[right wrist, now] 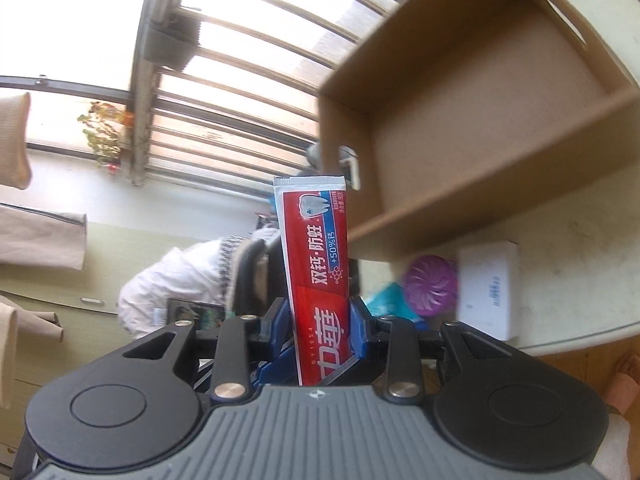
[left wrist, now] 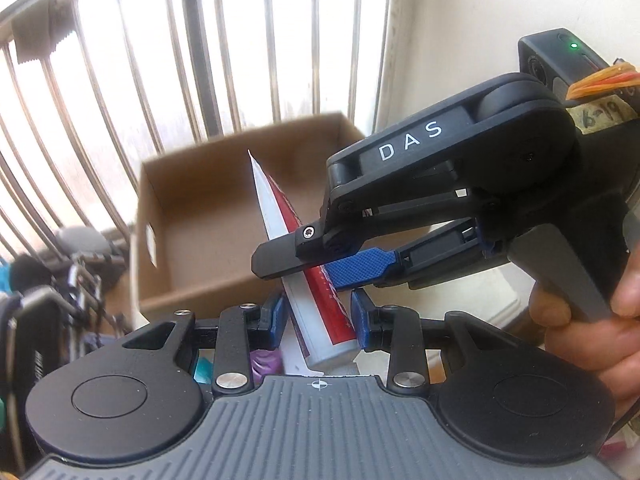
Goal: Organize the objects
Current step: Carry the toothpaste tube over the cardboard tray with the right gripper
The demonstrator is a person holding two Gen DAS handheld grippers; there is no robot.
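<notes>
Barred window light fills the background, and below it an open cardboard box (left wrist: 208, 216) sits on a pale worktop (right wrist: 560, 240) with its floor bare as far as can be seen. Both tools grip one red-and-white toothpaste tube (right wrist: 316, 276). The left hand-held gripper (left wrist: 320, 316) pinches the tube near its cap end between blue pads, while the right hand-held gripper (left wrist: 320, 258) reaches in from the right side of the left wrist view and clamps it higher up, one black finger crossing the front and a blue pad (left wrist: 360, 268) behind. A bare hand (left wrist: 592, 320) squeezes that tool's trigger. The tube's long axis runs up and away from the left tool, its flat crimped tail pointing at the box, which lies straight ahead and just beyond. On the worktop near the box lie a purple round item (right wrist: 430, 282) and a white carton (right wrist: 488, 288). My reading is that the tube is meant for the box; either grip is about equally near, so one must let go first
</notes>
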